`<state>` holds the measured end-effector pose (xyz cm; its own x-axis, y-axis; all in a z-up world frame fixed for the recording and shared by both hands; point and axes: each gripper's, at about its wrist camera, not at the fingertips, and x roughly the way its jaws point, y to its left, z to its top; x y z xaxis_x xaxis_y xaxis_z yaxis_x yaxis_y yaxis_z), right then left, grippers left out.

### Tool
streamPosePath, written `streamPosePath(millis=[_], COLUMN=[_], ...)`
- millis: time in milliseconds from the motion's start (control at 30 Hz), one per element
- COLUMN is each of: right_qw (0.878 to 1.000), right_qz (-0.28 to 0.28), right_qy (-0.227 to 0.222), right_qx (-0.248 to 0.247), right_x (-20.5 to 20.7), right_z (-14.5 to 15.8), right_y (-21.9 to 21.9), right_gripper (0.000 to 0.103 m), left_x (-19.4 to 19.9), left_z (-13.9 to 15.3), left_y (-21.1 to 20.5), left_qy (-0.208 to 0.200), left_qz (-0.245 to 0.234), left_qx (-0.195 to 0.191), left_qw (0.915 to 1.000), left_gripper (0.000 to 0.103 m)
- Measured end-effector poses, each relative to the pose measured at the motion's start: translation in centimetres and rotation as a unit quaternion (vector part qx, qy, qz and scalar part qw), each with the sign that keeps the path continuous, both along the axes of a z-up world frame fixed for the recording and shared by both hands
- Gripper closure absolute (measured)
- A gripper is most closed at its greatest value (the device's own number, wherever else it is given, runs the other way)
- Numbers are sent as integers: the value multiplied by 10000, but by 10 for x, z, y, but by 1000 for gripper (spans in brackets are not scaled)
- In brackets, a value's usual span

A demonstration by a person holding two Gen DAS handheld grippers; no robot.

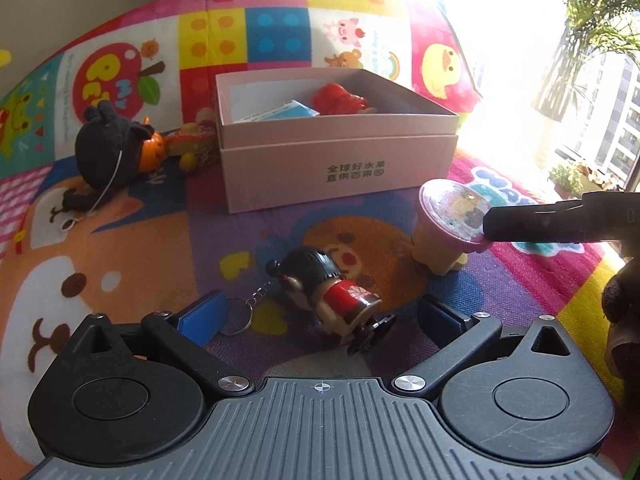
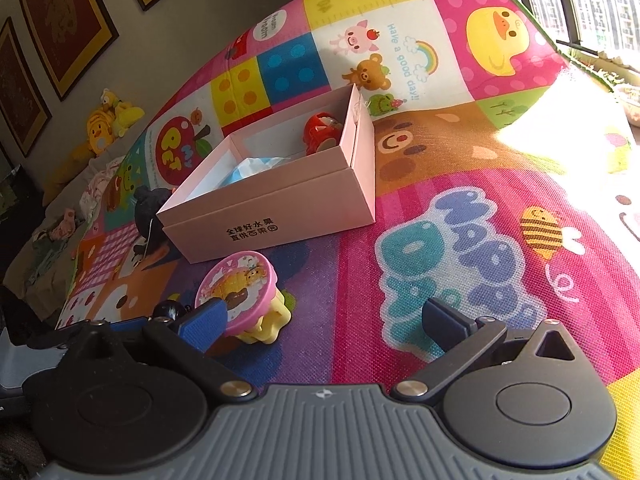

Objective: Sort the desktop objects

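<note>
A pink open box (image 1: pixel 336 168) stands on the play mat and holds a red toy (image 1: pixel 340 99) and a blue-white packet (image 1: pixel 280 112); it also shows in the right wrist view (image 2: pixel 280 208). My left gripper (image 1: pixel 324 316) is open, with a black-haired doll keychain (image 1: pixel 332 292) lying between its fingers. A pink-topped yellow toy (image 1: pixel 444 224) stands to the right; it also shows in the right wrist view (image 2: pixel 240 292). My right gripper (image 2: pixel 324 316) is open, its left finger (image 2: pixel 208 320) beside that toy.
A black plush with an orange pumpkin (image 1: pixel 108 152) and small toys (image 1: pixel 192 148) lie left of the box. The colourful play mat (image 2: pixel 460 240) spreads out right of the box. Windows and plants (image 1: pixel 592 60) are at the right; yellow plush toys (image 2: pixel 108 124) sit by the wall.
</note>
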<state>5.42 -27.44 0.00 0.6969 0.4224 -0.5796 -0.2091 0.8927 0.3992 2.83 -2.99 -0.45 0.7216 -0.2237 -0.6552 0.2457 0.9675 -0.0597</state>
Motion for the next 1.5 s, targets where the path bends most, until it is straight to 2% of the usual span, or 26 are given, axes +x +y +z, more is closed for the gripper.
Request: streamPosePath(millis=[167,233,333,500,567,667,833,967,1067,1133,1200,1267,1500], right_qw=[9991,9961,9825,9774,9747,9686,9545,9596,9609,9607,9615,9612,9652], right_qz=[273,460,950,1273,1334,1189,768,646,651,655,658,654,573], right_qy=[82,-329,-807,-754,-789,-905,-1040,-829,-851,-896,-886,-867,-785], right_qx=[-316,-683,-1382,-1511,-1611,-1988,-2689,-2612,-2554,-2546,-2516,-2536,-2427], right_x=[3,-5,-12,5,8,8,3,0,-5,-7,-8,-7,-7], right_z=[10,21,32,29,25,21,13,9,7,8,8,8,9], right_y=[5,15,37,59,66,72,64,49,48,49,51,52,47], right_gripper=[0,0,0,1,9,10,10,9,5,3,2,1,0], left_x=[1,1,0,-5,-8,-9,-6,-8,-9,-10,-8,-4,16], left_z=[-1,-1,-1,0,1,1,8,15,17,18,19,17,9], left_y=[-2,-4,-6,-2,-1,1,11,19,26,30,35,33,13], left_qy=[30,68,113,74,66,70,-46,-284,-330,-210,80,250,204], left_qz=[-6,-24,-97,-172,-140,-99,316,576,767,769,594,515,227], left_qx=[56,141,259,232,272,382,624,853,928,673,21,-374,-488], left_qw=[10000,9999,9996,9996,9995,9992,9975,9943,9922,9945,9982,9977,9983], left_gripper=[0,0,0,0,0,0,0,0,0,0,0,0,0])
